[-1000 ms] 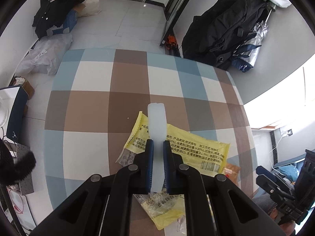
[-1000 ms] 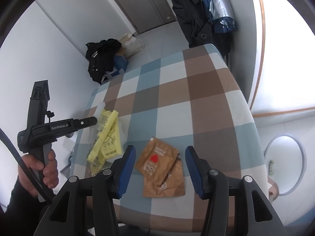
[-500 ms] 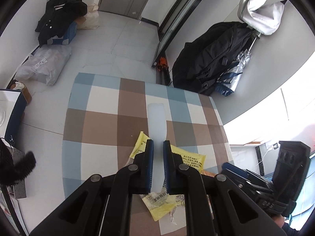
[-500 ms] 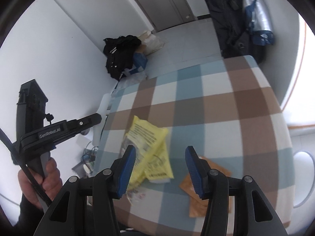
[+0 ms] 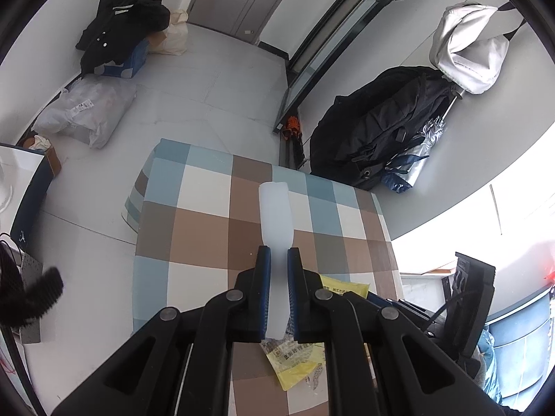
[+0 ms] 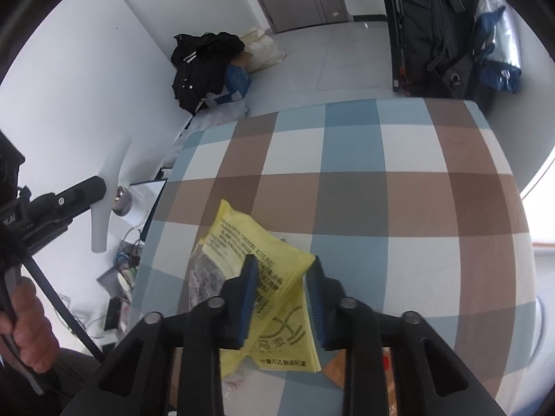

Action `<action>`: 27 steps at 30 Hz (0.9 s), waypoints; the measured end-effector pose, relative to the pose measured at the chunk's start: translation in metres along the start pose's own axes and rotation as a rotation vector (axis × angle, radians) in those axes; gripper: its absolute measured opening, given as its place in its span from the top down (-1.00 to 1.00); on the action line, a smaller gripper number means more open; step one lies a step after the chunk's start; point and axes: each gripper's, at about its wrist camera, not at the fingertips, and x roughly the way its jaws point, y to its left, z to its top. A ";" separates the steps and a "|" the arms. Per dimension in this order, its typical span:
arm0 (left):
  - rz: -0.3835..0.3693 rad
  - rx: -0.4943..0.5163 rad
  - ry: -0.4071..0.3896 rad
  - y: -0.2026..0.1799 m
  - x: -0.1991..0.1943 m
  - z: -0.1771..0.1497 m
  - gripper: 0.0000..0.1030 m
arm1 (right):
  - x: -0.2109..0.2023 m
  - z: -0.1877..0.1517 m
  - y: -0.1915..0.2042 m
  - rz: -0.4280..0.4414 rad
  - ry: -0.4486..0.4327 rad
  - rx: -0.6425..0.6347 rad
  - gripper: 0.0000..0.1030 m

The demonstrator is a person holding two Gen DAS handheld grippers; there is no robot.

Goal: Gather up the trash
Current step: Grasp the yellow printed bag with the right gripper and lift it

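Translucent white strip [image 5: 276, 215] clamped tight in my left fingers [image 5: 276, 260] — right fingers [image 6: 281, 277] closing around yellow wrapper [image 6: 263, 263] on the desk [image 6: 399, 190].

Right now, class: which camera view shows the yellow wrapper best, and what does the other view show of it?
The right wrist view: the yellow wrapper lies largely unobstructed, print legible, between the closing right gripper jaws. The left wrist view shows only scraps of it behind the gripper.
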 end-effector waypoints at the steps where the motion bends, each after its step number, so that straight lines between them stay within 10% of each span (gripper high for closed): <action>1: -0.001 0.000 0.000 0.000 0.000 0.000 0.89 | -0.004 0.000 0.001 -0.007 -0.019 -0.011 0.60; 27: 0.021 0.013 0.013 -0.012 0.001 -0.016 0.89 | -0.141 0.000 -0.004 0.149 -0.307 -0.040 0.84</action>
